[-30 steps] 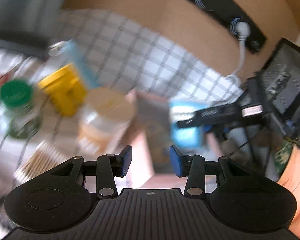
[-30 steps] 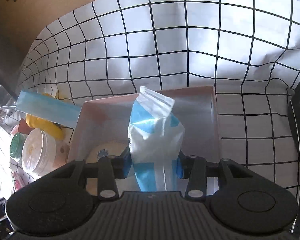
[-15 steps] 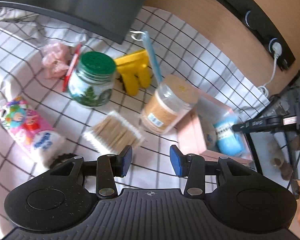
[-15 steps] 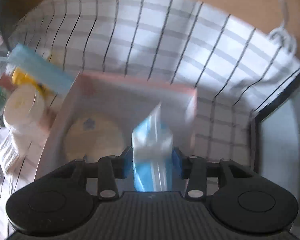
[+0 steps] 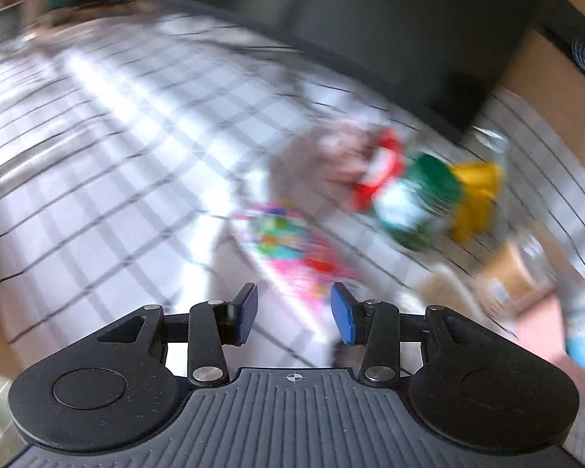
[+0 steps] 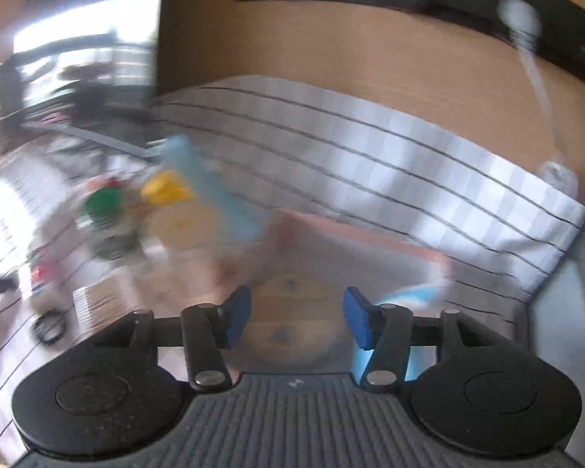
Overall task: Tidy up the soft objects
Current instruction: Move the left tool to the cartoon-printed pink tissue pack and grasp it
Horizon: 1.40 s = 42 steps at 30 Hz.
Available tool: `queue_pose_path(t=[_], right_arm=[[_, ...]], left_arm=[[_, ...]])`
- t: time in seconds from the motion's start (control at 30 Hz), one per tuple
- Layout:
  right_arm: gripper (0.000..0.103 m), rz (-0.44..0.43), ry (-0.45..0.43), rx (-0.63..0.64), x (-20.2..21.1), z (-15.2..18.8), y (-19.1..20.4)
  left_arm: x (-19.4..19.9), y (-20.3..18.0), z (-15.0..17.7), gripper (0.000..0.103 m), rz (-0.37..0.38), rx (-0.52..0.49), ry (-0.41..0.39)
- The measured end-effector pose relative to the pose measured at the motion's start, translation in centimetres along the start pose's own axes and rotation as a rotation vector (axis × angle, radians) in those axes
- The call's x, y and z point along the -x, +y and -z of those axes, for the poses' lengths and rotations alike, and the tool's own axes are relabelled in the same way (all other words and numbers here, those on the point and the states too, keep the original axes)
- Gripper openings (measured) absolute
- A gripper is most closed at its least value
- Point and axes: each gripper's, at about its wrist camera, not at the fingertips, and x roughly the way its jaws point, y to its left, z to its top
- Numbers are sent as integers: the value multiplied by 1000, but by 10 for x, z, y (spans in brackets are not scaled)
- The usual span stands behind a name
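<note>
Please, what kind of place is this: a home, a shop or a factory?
Probably a home, at a table or desk. A checked cloth covers it, small household things lie about, such as a green-lidded jar and a pink box, and a power strip runs along the wooden back.

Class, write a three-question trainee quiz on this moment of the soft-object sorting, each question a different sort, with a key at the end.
1. True or false: the right gripper is clamped on the blue-and-white packet.
2. Multiple choice: directly ahead of the left gripper lies A) the green-lidded jar, B) the pink colourful packet, C) the yellow object.
3. Fill in: the blue-and-white packet lies at the right end of the ____ box.

Key: 1 false, the jaws stand apart with nothing between them; 2 B; 3 pink.
</note>
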Motion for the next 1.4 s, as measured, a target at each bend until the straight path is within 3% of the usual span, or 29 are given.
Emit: queue_pose_path(t=[0.17,0.33,0.47,0.63,0.73,0.83,0.97,1.17,1.3,1.4], right_arm=[[61,-144,0,43,-8,16,60],[61,-200,73,99,-24,34,99],[61,-220,142,106,-39,51,109],[61,-218,193,98,-52,70,108],[61,-217,196,92,-57,76,103],[67,-241,173,65,-62,83,96],[80,-262,110,104,-62,95,102],[88,-259,44,146,-60,107,109],[97,-288,51,162,-62,107,110],[101,-297,56,176,-63,106,112]], left_arm=[[-5,22,-12,45,-30,69,12],[-18,21,-21,45,0,115,59],[-32,-3,-29,45,-46,41,20],[-50,-36,-18,46,-198,-150,-5],[-47,-41,-12,47,-248,-162,-28],[-47,-40,-13,47,-206,-97,-8],[-58,-60,-11,49,-191,-165,18],[-67,-83,-12,52,-115,-219,61],[-61,-90,-14,50,-126,-178,29],[-61,-101,-12,50,-149,-212,18]])
